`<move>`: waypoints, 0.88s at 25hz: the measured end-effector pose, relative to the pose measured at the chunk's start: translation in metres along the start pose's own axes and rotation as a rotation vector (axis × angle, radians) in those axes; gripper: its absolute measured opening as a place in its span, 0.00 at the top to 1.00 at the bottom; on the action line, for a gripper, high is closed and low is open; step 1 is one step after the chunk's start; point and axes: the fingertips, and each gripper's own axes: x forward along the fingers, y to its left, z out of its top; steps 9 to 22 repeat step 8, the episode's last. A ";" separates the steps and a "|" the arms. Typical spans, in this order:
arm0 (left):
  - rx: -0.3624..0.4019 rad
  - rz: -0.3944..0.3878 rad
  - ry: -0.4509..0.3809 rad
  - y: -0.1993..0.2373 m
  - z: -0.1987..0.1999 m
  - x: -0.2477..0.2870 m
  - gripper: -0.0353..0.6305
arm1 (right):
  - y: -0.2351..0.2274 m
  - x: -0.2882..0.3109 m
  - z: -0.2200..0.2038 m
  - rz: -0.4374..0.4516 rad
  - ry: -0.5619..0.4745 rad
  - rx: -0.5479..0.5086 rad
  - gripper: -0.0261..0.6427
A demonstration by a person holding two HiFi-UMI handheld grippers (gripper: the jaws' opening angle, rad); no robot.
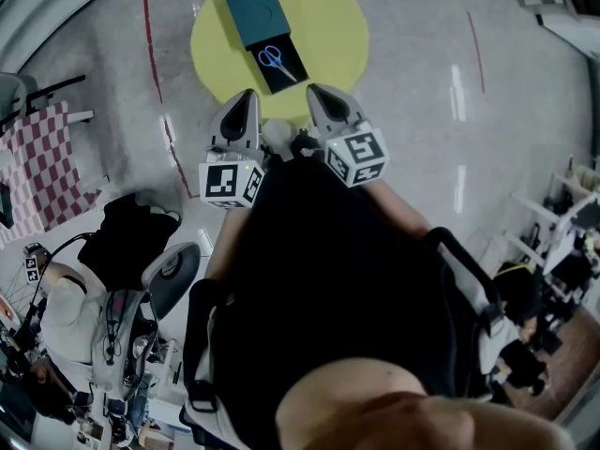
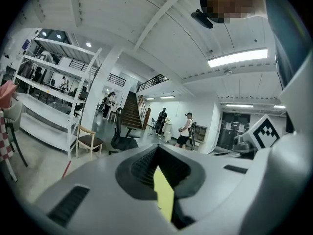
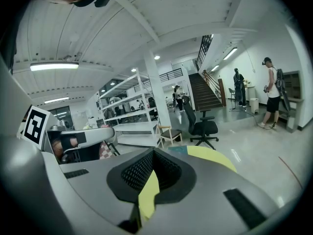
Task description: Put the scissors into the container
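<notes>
Blue-handled scissors (image 1: 272, 59) lie in a black tray (image 1: 286, 73) that sticks out of a teal container (image 1: 251, 7) on a round yellow table (image 1: 328, 26). Both grippers are held close to the person's chest, short of the table's near edge. My left gripper (image 1: 246, 101) and my right gripper (image 1: 317, 96) point towards the table, each shut with nothing held. In the left gripper view the left gripper (image 2: 158, 151) shows only a thin yellow sliver between its pads. The right gripper (image 3: 153, 153) looks the same, with the yellow table (image 3: 215, 158) and the teal container (image 3: 177, 150) just beyond it.
Red tape lines (image 1: 150, 36) mark the grey floor left of the table. A red-and-white checked cloth (image 1: 37, 172) and cluttered gear lie at the left. An office chair (image 3: 201, 126), a wooden chair (image 3: 168, 133), shelving and standing people are farther off.
</notes>
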 end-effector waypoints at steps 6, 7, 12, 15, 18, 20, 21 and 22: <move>0.010 -0.007 0.000 -0.025 -0.007 0.001 0.95 | -0.011 -0.021 -0.006 -0.003 -0.013 -0.002 0.96; 0.012 -0.006 0.000 -0.029 -0.008 0.002 0.95 | -0.014 -0.024 -0.008 -0.001 -0.014 -0.001 0.96; 0.014 -0.005 0.000 -0.032 -0.009 0.003 0.95 | -0.017 -0.026 -0.009 0.001 -0.016 0.001 0.96; 0.014 -0.005 0.000 -0.032 -0.009 0.003 0.95 | -0.017 -0.026 -0.009 0.001 -0.016 0.001 0.96; 0.014 -0.005 0.000 -0.032 -0.009 0.003 0.95 | -0.017 -0.026 -0.009 0.001 -0.016 0.001 0.96; 0.014 -0.005 0.000 -0.032 -0.009 0.003 0.95 | -0.017 -0.026 -0.009 0.001 -0.016 0.001 0.96; 0.014 -0.005 0.000 -0.032 -0.009 0.003 0.95 | -0.017 -0.026 -0.009 0.001 -0.016 0.001 0.96; 0.014 -0.005 0.000 -0.032 -0.009 0.003 0.95 | -0.017 -0.026 -0.009 0.001 -0.016 0.001 0.96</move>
